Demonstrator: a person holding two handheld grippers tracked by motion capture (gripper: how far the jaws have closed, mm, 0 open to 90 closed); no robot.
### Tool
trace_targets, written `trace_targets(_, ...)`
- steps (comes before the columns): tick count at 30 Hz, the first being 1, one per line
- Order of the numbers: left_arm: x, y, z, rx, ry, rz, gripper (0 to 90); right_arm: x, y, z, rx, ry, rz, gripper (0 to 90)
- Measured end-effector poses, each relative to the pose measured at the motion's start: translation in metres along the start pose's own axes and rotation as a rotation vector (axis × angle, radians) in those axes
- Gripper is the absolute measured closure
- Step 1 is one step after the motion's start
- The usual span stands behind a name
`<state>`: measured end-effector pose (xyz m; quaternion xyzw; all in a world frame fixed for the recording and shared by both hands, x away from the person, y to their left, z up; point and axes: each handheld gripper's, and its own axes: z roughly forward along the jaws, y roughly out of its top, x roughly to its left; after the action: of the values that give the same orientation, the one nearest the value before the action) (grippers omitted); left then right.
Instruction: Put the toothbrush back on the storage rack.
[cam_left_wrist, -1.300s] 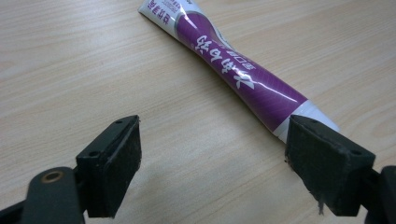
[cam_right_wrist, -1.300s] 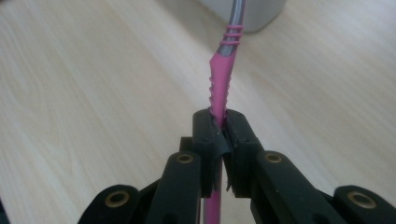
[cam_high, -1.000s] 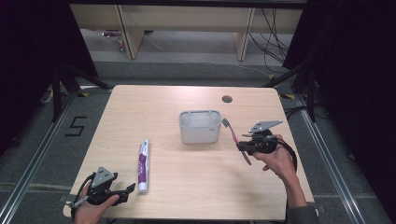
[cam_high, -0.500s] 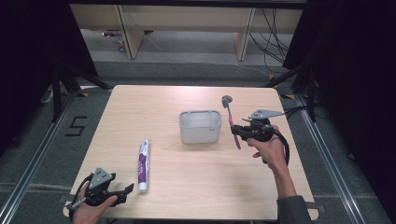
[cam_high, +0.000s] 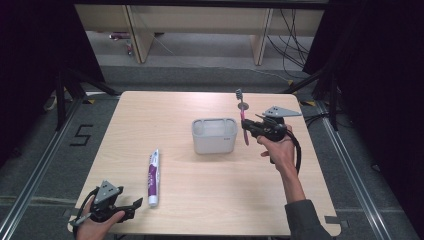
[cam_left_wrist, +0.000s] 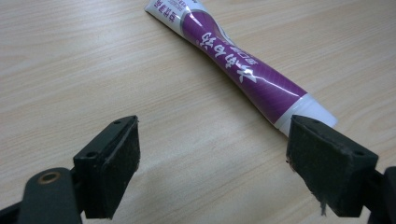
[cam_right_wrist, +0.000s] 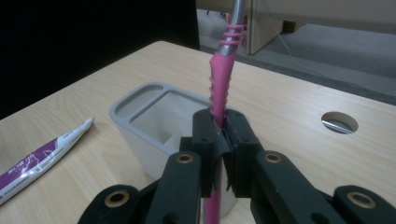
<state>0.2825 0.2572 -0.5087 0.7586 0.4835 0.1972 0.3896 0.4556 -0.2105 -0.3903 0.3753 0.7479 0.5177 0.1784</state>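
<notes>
Both tongs differed: the left gripper (cam_high: 134, 203) lay gaping and empty by the toothpaste tube (cam_high: 153, 176), a soft thing best pinched mid-body. Farther off, the right gripper (cam_right_wrist: 223, 133) was clamped on the toothbrush (cam_right_wrist: 219, 91), light, stiff, slick, held upright beside the holder (cam_high: 214, 135).

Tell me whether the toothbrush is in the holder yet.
Not yet. The toothbrush is upright, clamped in the right gripper, beside the grey holder.

Pink toothbrush (cam_high: 243, 120), grey holder (cam_high: 214, 136), purple-and-white toothpaste tube (cam_high: 153, 176).
</notes>
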Motion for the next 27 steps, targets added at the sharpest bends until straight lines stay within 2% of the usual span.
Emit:
trace_targets(1, 0.001, -0.001, -0.001, 0.0, 0.0, -0.002, 17.1, 0.001, 0.001, 0.001, 0.012, 0.006, 0.01, 83.8)
trace_targets(2, 0.001, -0.001, -0.002, 0.006, 0.001, -0.001, 17.1, -0.001, 0.002, 0.003, 0.001, 0.002, -0.017, 83.8)
trace_targets(3, 0.001, -0.002, -0.001, -0.004, 0.0, -0.006, 17.1, 0.001, 0.003, 0.003, 0.007, -0.001, 0.013, 83.8)
trace_targets(6, 0.001, -0.002, -0.001, 0.003, 0.002, -0.001, 17.1, 0.0, 0.005, 0.005, -0.008, -0.001, 0.008, 83.8)
trace_targets(10, 0.001, 0.0, 0.001, 0.008, 0.007, -0.002, 17.1, 0.0, 0.009, 0.008, -0.023, 0.0, 0.025, 83.8)
trace_targets(11, 0.002, 0.001, 0.001, 0.025, 0.008, 0.022, 17.1, -0.001, 0.01, 0.01, -0.031, -0.003, 0.012, 83.8)
trace_targets(14, -0.001, 0.002, 0.007, 0.015, 0.005, 0.015, 17.1, -0.001, 0.013, 0.012, -0.036, -0.013, 0.025, 83.8)
trace_targets(15, 0.0, 0.003, 0.007, 0.046, 0.002, 0.053, 17.1, -0.001, 0.015, 0.013, -0.04, -0.019, 0.025, 83.8)
trace_targets(17, 0.0, 0.004, 0.008, 0.045, 0.002, 0.058, 17.1, -0.002, 0.017, 0.015, -0.044, -0.015, 0.024, 83.8)
trace_targets(21, -0.001, 0.004, 0.008, 0.051, 0.005, 0.053, 17.1, -0.004, 0.021, 0.018, -0.063, -0.017, 0.029, 83.8)
trace_targets(23, -0.001, 0.004, 0.008, 0.05, -0.002, 0.054, 17.1, -0.003, 0.021, 0.019, -0.054, -0.018, 0.039, 83.8)
trace_targets(24, -0.002, 0.003, 0.009, 0.037, -0.006, 0.052, 17.1, -0.004, 0.021, 0.021, -0.059, -0.022, 0.037, 83.8)
trace_targets(27, -0.003, 0.004, 0.008, 0.044, 0.003, 0.048, 17.1, -0.006, 0.021, 0.024, -0.065, -0.028, 0.024, 83.8)
